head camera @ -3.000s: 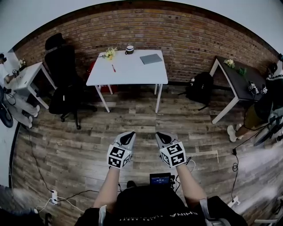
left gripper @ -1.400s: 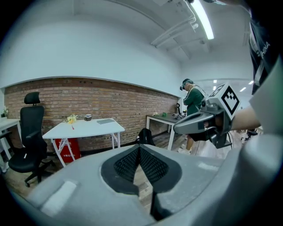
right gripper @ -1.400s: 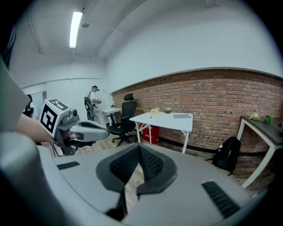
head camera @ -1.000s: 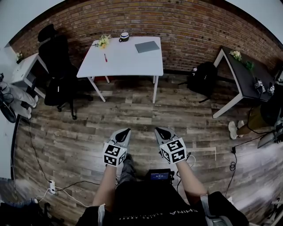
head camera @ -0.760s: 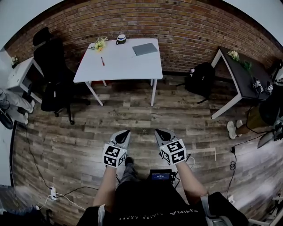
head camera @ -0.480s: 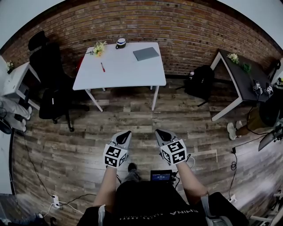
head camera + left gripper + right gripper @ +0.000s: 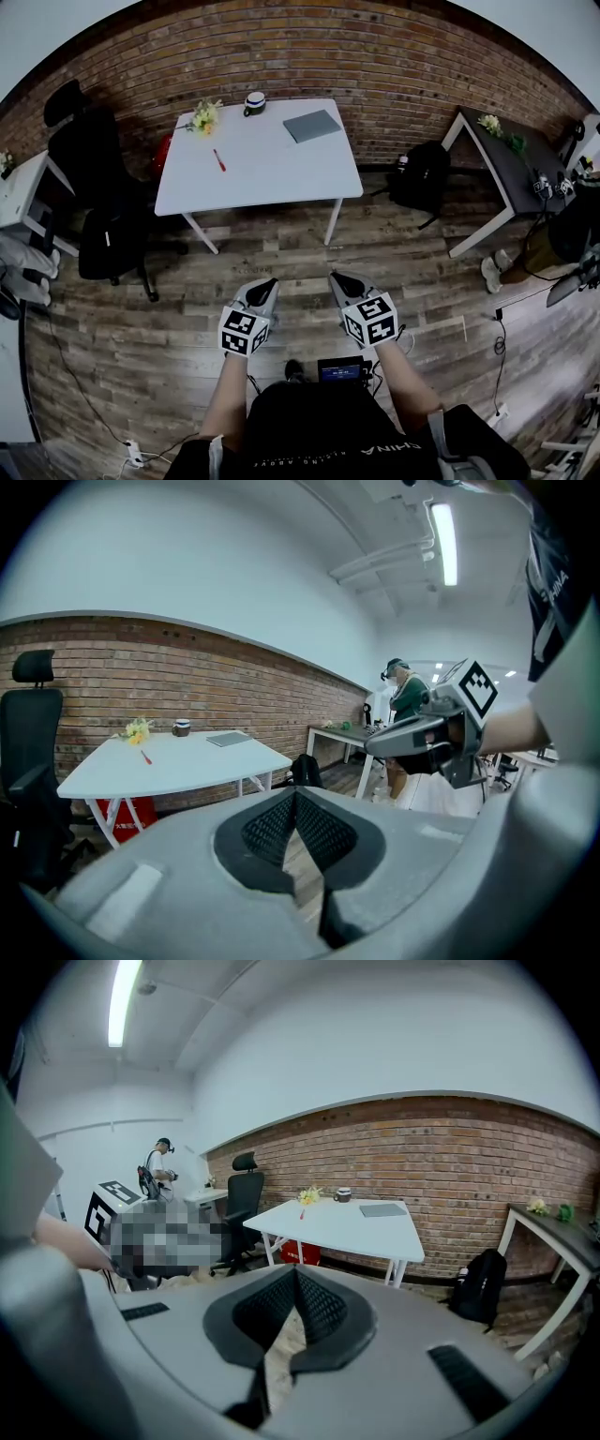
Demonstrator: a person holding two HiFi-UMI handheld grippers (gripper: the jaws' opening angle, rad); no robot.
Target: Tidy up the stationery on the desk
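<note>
White laminate tops the bench (image 7: 281, 183), a flat rectangle on thin white legs, set against a brick wall (image 7: 375, 56). It is well apart from both grippers, across a floor (image 7: 281, 244) of worn wood planks.

The left gripper (image 7: 265, 284) has its fingers (image 7: 272, 827) pressed together at the tips. They are grey moulded shells with black, cross-ribbed pads, and nothing is held or touched. The right gripper (image 7: 336, 278) is the same, with its fingers (image 7: 321, 1305) together at the tips and empty. The two are held side by side over the floor, and each carries one cube of black-and-white square markers.

Four things lie on the bench:
- One red pen (image 7: 218, 160), thin and straight, lies left of the middle.
- One grey slab (image 7: 312, 126), thin and rectangular, lies near the back right corner. I cannot tell whether it is a notebook or a laptop.
- One round mug (image 7: 254, 103), white with a dark band, stands at the back edge.
- One bunch of yellow flowers (image 7: 204, 116) sits at the back left corner.

A black chair (image 7: 89, 178) stands left of the bench. One black backpack (image 7: 422, 178) slumps on the floor to its right. A dark bench (image 7: 506, 159) stands further right.
</note>
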